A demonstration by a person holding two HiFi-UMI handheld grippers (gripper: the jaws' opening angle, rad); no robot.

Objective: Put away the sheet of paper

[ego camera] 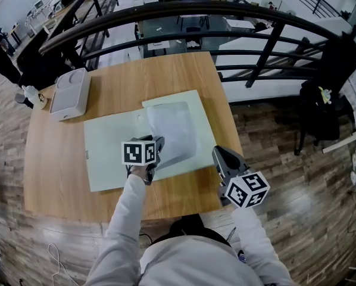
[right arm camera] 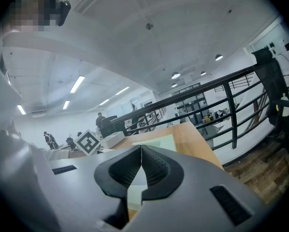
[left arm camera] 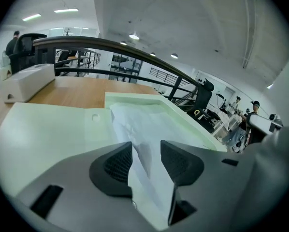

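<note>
A white sheet of paper (ego camera: 173, 130) lies on the right half of an open pale green folder (ego camera: 106, 154) on the wooden table (ego camera: 59, 177). My left gripper (ego camera: 157, 145) is at the sheet's near edge. In the left gripper view the jaws of that gripper (left arm camera: 146, 153) stand apart; the paper (left arm camera: 144, 124) runs up between them with a gap to each pad, and the folder (left arm camera: 52, 124) spreads out beyond. My right gripper (ego camera: 221, 155) hovers over the table's front right edge, off the folder. Its jaws (right arm camera: 141, 151) are shut tip to tip on nothing.
A white box (ego camera: 69, 93) sits at the table's far left corner. A dark metal railing (ego camera: 225, 11) curves behind the table, with a drop to a lower floor beyond. A black office chair (ego camera: 327, 100) stands on the wooden floor to the right.
</note>
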